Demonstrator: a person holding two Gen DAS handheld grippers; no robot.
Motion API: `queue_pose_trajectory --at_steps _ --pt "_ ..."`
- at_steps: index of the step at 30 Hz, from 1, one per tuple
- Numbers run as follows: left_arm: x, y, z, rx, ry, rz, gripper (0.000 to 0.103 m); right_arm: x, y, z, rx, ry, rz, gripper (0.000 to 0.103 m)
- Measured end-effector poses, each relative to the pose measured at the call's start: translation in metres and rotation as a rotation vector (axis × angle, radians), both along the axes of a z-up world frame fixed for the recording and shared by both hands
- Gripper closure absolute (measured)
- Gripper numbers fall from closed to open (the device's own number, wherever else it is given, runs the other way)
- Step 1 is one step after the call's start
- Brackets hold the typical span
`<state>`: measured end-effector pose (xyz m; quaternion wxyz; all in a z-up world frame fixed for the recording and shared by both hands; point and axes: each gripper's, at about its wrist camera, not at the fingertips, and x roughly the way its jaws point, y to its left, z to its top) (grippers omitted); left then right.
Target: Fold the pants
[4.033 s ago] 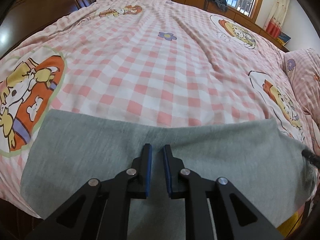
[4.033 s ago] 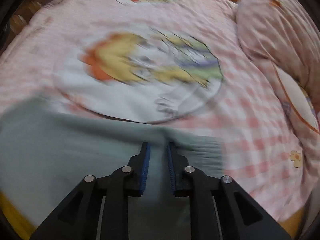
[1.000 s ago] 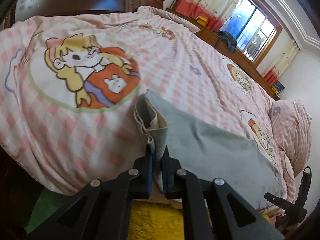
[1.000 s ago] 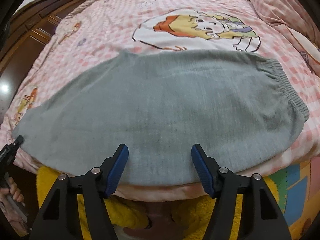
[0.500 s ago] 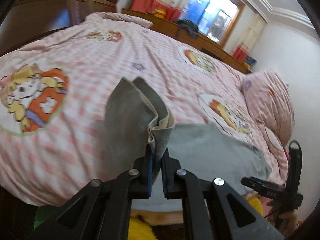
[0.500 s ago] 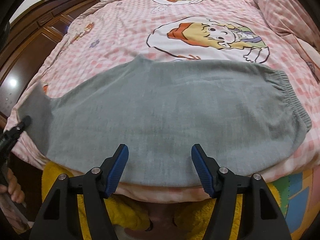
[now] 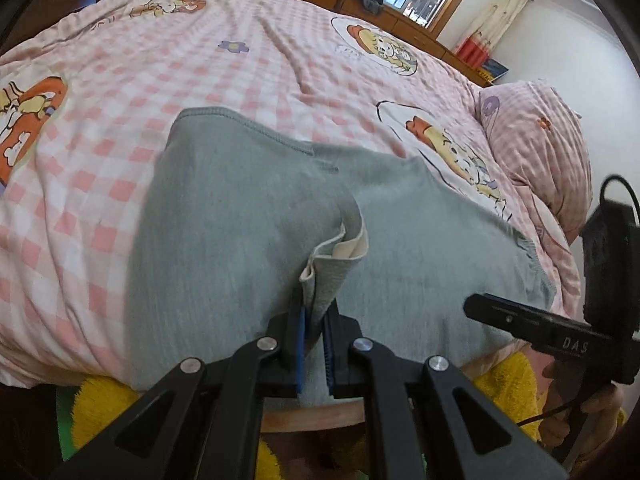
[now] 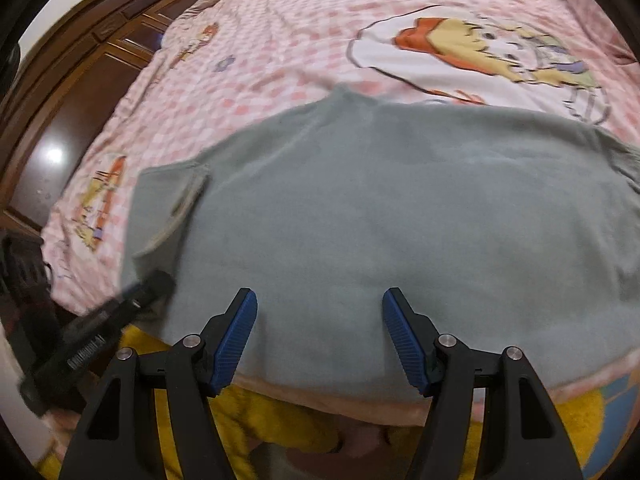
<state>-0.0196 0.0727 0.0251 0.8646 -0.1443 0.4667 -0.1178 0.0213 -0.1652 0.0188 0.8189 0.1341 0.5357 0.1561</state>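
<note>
- The bed, under a pink-and-white checked cover printed with cartoon figures, fills both views; a matching pillow sits at its far right.
- The grey pants lie across the near edge of the bed, their left end doubled over onto the rest, with the pale lining showing at the cuff.
- The left gripper points forward over the near edge, its blue-padded fingers nearly together and pinching that cuff between them.
- The right gripper hovers low over the near middle of the pants, its fingers spread wide and holding nothing; cloth lies between and beyond the tips.
- In the left view, the right tool's black body reads "DAS"; the lettering on the left tool in the right view is too blurred to read.
</note>
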Motion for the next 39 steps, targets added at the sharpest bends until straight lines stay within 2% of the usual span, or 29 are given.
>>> queue_pose_trajectory --at_steps 5,7,12,20,22,24,26,29,33,39 --pt "-0.005 -0.002 0.004 0.019 -0.017 -0.011 0.096 0.022 0.025 0.006 0.164 0.038 0.034 0.036" --pt "-0.007 -0.002 0.004 0.023 -0.021 -0.015 0.096 0.029 0.04 0.006 0.194 0.049 0.061 0.036" --pt "-0.008 0.001 0.003 0.001 -0.017 -0.011 0.096 0.038 0.078 0.0 0.199 0.081 0.129 0.036" --pt "-0.009 -0.001 0.003 0.008 -0.02 -0.025 0.096 0.047 0.119 -0.001 0.167 0.069 0.189 0.036" --pt "-0.01 -0.002 0.002 0.003 -0.017 -0.032 0.096 0.048 0.122 -0.001 0.147 0.058 0.19 0.043" --pt "-0.011 -0.001 0.003 0.007 -0.011 -0.036 0.093 0.048 0.124 -0.002 0.11 0.047 0.2 0.071" --pt "-0.011 0.001 0.004 0.003 0.0 -0.037 0.087 0.049 0.123 -0.005 0.072 0.049 0.202 0.084" --pt "-0.015 0.007 0.007 0.001 0.009 -0.028 0.078 0.049 0.115 -0.007 0.102 0.053 0.195 0.093" --pt "-0.026 0.015 0.017 0.046 -0.009 -0.004 0.065 0.046 0.11 -0.005 0.128 0.042 0.187 0.095" --pt "-0.038 0.036 0.03 0.122 -0.031 0.081 0.061 0.038 0.106 0.009 0.146 -0.007 0.191 0.096"
